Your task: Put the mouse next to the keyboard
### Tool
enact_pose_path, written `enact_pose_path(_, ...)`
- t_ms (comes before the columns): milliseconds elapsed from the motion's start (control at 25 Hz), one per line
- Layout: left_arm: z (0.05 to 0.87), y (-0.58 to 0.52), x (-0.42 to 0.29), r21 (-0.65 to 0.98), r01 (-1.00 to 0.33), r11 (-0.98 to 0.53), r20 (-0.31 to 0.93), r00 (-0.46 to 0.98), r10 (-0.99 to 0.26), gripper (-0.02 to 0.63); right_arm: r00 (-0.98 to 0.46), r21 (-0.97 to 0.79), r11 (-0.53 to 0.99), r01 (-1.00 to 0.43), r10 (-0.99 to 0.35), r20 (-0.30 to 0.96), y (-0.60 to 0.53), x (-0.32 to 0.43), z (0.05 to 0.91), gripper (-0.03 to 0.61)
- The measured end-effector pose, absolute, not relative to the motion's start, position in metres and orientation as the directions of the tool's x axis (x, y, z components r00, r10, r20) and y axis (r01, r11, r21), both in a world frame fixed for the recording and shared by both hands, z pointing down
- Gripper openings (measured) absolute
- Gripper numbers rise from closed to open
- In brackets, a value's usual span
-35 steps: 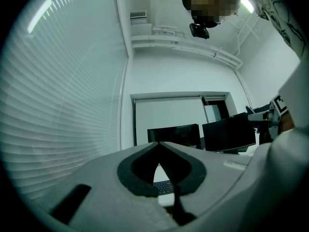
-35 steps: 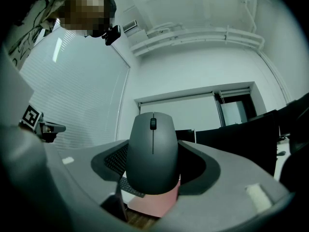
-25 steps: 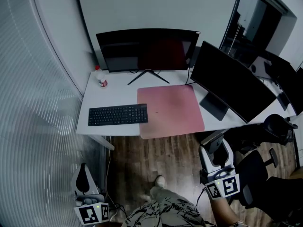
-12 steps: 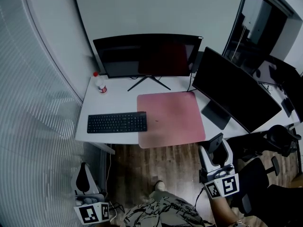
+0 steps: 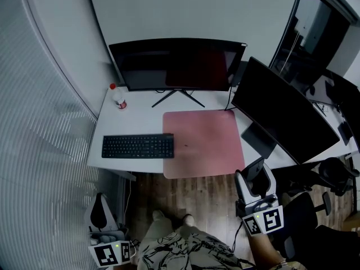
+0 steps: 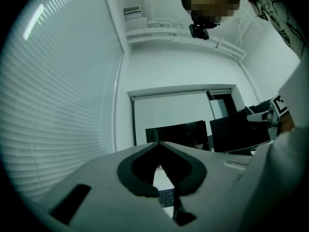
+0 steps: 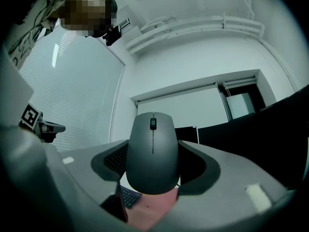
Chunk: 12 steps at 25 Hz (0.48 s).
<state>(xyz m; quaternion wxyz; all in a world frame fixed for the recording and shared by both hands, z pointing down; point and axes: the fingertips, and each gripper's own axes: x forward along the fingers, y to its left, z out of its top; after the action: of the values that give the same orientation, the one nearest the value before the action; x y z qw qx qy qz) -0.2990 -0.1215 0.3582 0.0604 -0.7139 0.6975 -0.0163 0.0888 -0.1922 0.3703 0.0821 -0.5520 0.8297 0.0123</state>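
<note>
pale grey moulded shells with dark inner pads form the left gripper (image 5: 99, 201) and right gripper (image 5: 254, 173); each carries a white cube (image 5: 264, 221) with black square markers; the person's light garment (image 5: 185, 252) bears dark scribbled lines

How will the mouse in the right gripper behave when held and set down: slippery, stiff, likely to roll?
The mouse is probably rigid: its shell shows no dent between the jaws of the right gripper. Its smooth, rounded sides may slip in that grip. It looks low and broad, so it should sit steady, not roll.
</note>
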Motion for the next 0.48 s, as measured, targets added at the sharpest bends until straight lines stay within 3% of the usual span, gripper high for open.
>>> enact_pose_path(480,0.362,-0.183,-0.307,-0.098,-0.992,-0.079,-0.062,0.086,-0.994,-0.002,-0.335,-0.059,0.345,-0.937,-0.933,-0.134,-0.231,0.079,0.374,0.301)
